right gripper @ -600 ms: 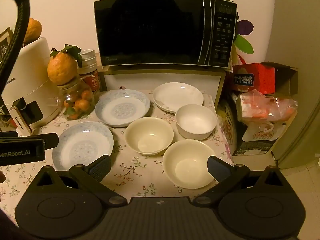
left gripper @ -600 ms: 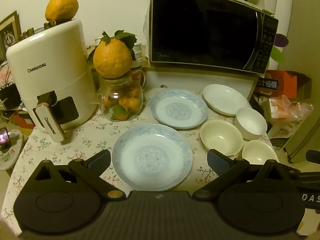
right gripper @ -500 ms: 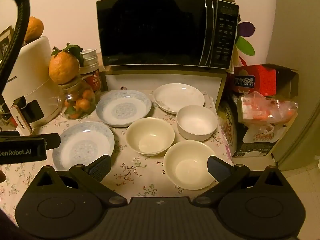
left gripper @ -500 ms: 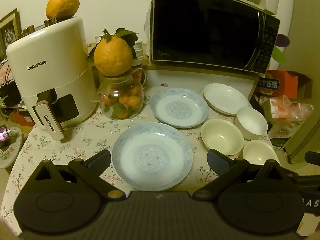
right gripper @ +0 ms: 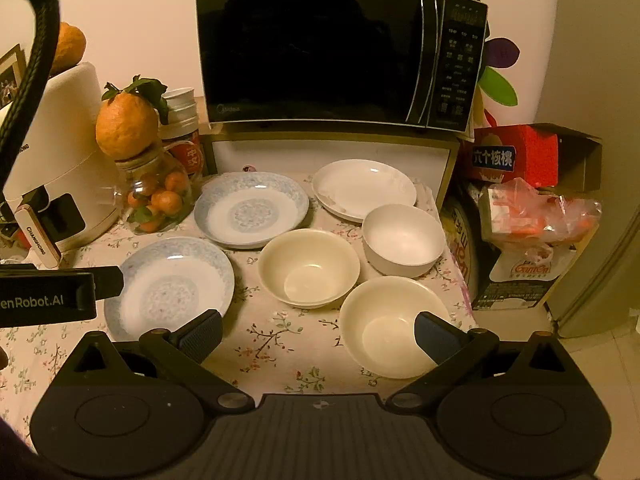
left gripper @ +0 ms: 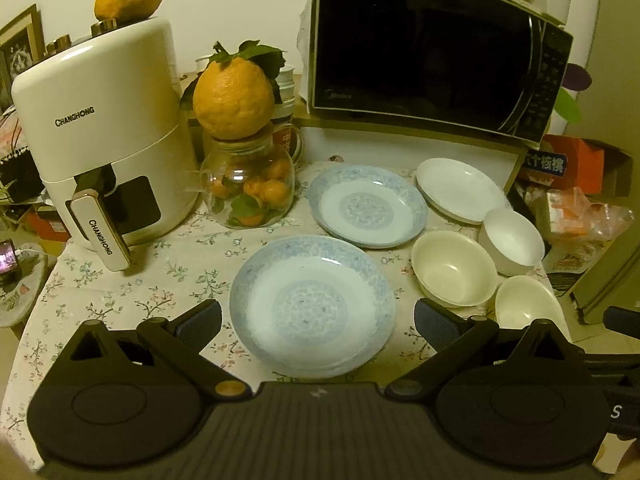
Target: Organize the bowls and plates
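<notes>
The left gripper (left gripper: 318, 322) hangs with jaws spread wide, empty, over the near blue-patterned plate (left gripper: 312, 306); only its view shows the whole white air fryer (left gripper: 100, 132) at the tabletop's left edge. The right gripper (right gripper: 318, 334), equally wide and empty, hovers above the nearest cream bowl (right gripper: 380, 320), near the tabletop's right edge. Compared with earlier, both views have edged slightly closer to the dishes.

You are working in a home kitchen corner: a black glass-fronted microwave oven (right gripper: 340, 50) sits on a low shelf against the wall, beside a white round-topped air fryer (left gripper: 100, 128). The counter wears a floral-print cloth (right gripper: 280, 344) set with blue-patterned ceramic plates (left gripper: 312, 304) and cream bowls (right gripper: 308, 266). A clear glass jar of small oranges (left gripper: 250, 196) and red snack boxes (right gripper: 516, 156) add the lived-in clutter.
</notes>
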{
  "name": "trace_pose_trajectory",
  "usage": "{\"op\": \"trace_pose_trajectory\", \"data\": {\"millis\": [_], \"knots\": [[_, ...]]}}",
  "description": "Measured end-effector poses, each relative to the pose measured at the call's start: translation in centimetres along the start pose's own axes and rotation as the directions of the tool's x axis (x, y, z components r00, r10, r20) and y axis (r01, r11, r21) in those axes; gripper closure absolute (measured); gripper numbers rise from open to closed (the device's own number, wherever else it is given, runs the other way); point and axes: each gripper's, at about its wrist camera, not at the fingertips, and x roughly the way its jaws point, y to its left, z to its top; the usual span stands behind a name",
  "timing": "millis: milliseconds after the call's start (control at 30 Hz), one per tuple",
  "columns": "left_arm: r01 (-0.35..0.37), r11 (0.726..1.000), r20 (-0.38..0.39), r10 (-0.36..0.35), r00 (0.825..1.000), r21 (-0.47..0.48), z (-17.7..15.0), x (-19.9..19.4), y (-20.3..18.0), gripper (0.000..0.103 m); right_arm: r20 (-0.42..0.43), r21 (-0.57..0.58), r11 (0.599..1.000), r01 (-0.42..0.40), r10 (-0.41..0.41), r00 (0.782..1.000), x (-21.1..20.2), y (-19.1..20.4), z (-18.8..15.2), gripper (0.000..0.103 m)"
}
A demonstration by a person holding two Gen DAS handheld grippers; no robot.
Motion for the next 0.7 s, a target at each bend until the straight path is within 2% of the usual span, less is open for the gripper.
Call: {"op": "trace_pose_trajectory", "data": {"millis": [333,433,500,600,633,700], "knots": [[-0.009,1.000,-0.004,0.008,1.000,-0.019,0.5,0.7,1.2,0.000,-0.022,0.029,0.999,0.018,-0.018,1.000,0.6,-0.1,0.0,0.006],[-0.012,0.999,-0.021,0.011,1.000,-0.043,0.8,1.3,2.3,0.001,-0.076,0.059,0.998,0.023,-0.018,0.997,1.4,-0.3,-0.1,0.007],[-0.036,0.997,-0.044,0.033,0.998,-0.061,1.1,1.9,3.4,0.002,-0.117,0.089,0.996,0.007,0.003,0.993,2.2,-0.3,0.0,0.009],[-0.116,0.992,-0.073,0.113,0.991,-0.045,1.4,2.6,4.7,0.004,-0.178,0.106,0.994,-0.014,0.033,0.983,3.6,0.4,0.0,0.013],[-0.133,0.990,-0.072,0.129,0.989,-0.042,1.5,2.9,5.2,0.004,-0.171,0.108,0.994,-0.033,0.052,0.984,4.1,0.9,0.1,0.014],[-0.113,0.991,-0.063,0.108,0.992,-0.075,1.8,4.0,6.3,0.007,-0.191,0.104,0.992,-0.071,0.090,0.977,5.1,2.1,0.4,0.016]]}}
